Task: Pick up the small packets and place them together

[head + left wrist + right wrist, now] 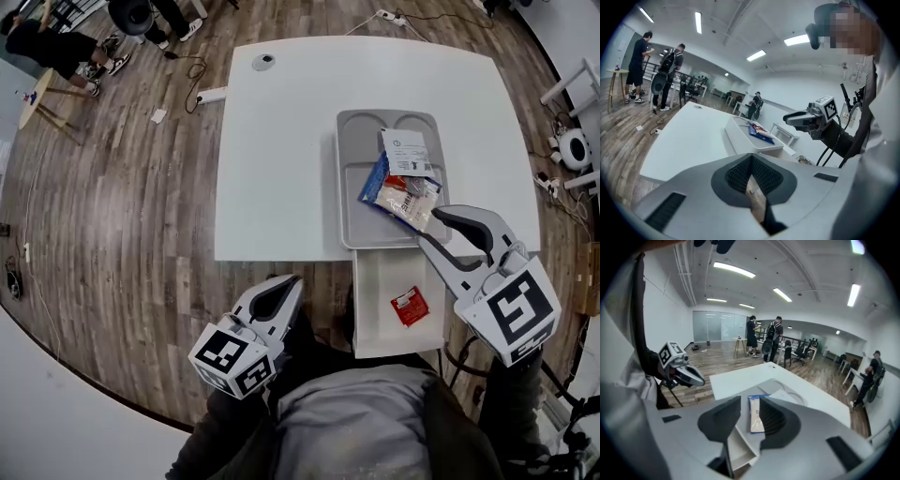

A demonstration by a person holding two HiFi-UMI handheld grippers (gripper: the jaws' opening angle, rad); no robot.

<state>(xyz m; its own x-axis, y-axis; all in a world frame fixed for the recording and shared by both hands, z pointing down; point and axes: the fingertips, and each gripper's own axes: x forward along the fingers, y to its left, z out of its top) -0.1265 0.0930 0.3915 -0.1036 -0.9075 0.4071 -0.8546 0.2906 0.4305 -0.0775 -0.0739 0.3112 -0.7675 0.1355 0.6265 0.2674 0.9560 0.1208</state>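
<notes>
Packets first: we see three of them piled on the grey tray (354, 221), right of centre in the head view. They are a white packet (406, 152) on top, a blue packet (377, 178) sticking out at its left, and a clear packet (410, 200) with pale and orange contents at the lower right. All three overlap. A fourth, the red packet (409, 306), lies alone on the white shelf (375, 319) below the tray, well apart from the pile.

The tray sits on the white table (281, 141), at its near edge. In the left gripper view we see the tray (740, 137) side-on with the pile (759, 131) in it.

The right gripper (429, 228) is at the tray's lower right corner, its tip just beside the clear packet; we cannot tell if they touch. In its own view the right gripper (749, 402) has its jaws apart with nothing pressed between the pads. Through the gap we see the blue packet (755, 417) lying on the tray (764, 380).

The left gripper (289, 284) is at lower left, off the table edge and over the wood floor (112, 234), well apart from every packet. In its own view the left gripper (751, 157) has its jaws together and empty.

Each gripper also shows in the other's view (786, 118) (699, 379).

People (56, 45) stand at the upper left.
</notes>
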